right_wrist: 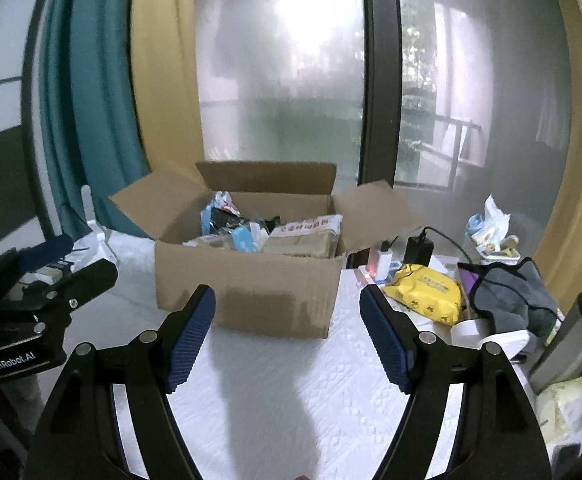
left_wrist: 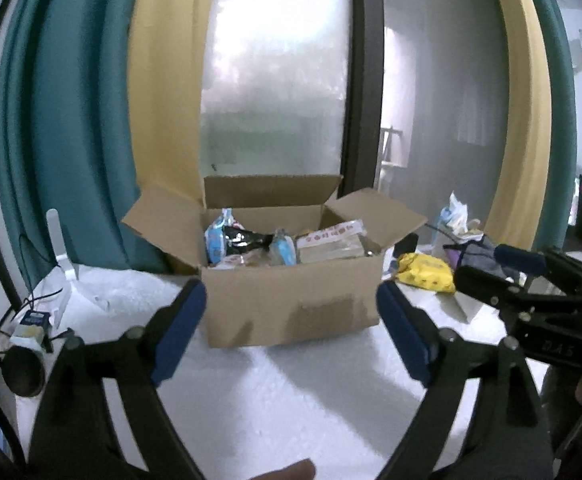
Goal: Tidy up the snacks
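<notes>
An open cardboard box [left_wrist: 291, 304] stands on the white table [left_wrist: 275, 400], flaps out. It holds several snack packs: a blue-and-white pack [left_wrist: 217, 238], a black pack [left_wrist: 247, 240] and a clear pack with red print [left_wrist: 331, 242]. The box also shows in the right wrist view [right_wrist: 247, 288]. My left gripper [left_wrist: 291, 328] is open and empty, a little in front of the box. My right gripper [right_wrist: 287, 332] is open and empty, also in front of the box. Each gripper shows at the edge of the other's view.
A yellow packet [right_wrist: 425, 294] lies right of the box, with a grey cloth [right_wrist: 511, 300], a charger and cable [right_wrist: 419, 250] and a steel bottle [right_wrist: 571, 340] beyond. Cables and small items [left_wrist: 27, 328] lie at the table's left edge. Curtains and a window stand behind.
</notes>
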The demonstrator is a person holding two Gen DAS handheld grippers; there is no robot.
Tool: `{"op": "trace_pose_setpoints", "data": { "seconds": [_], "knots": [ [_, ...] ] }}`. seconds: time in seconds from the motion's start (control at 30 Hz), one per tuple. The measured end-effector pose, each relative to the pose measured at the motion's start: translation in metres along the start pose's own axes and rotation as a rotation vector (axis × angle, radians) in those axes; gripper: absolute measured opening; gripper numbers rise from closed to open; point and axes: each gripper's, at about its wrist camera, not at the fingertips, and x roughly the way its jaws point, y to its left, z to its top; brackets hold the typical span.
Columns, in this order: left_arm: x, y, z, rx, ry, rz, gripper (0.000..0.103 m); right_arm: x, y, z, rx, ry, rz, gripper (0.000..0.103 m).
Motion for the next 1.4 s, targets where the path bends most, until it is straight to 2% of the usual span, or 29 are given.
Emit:
{"op": "trace_pose_setpoints", "data": {
  "seconds": [0.23, 0.33, 0.47, 0.73, 0.97, 1.1, 1.4],
  "knots": [
    [-0.051, -0.011, -0.008, -0.014, -0.092, 0.018, 0.092, -0.045, 0.003, -0.006, 0.012, -0.069, -0.002, 0.078],
    [-0.074, -0.020, -0.017, 0.023, -0.150, 0.047, 0.092, -0.063, 0.006, -0.012, 0.013, -0.097, -0.003, 0.078],
    [-0.098, -0.026, -0.027, 0.035, -0.176, 0.056, 0.092, -0.084, 0.007, -0.022, 0.010, -0.117, 0.019, 0.079],
    [-0.140, -0.036, -0.029, 0.055, -0.260, 0.058, 0.092, -0.127, 0.011, -0.037, -0.005, -0.191, 0.001, 0.081],
    [-0.160, -0.047, -0.023, 0.079, -0.310, 0.026, 0.093, -0.160, 0.009, -0.039, 0.026, -0.270, -0.028, 0.084],
    [-0.163, -0.049, -0.023, 0.082, -0.313, 0.011, 0.093, -0.164, 0.011, -0.040, 0.030, -0.277, -0.029, 0.084],
    [-0.161, -0.044, -0.023, 0.060, -0.313, 0.026, 0.093, -0.166, 0.015, -0.039, 0.022, -0.277, -0.027, 0.084]
  ]
}}
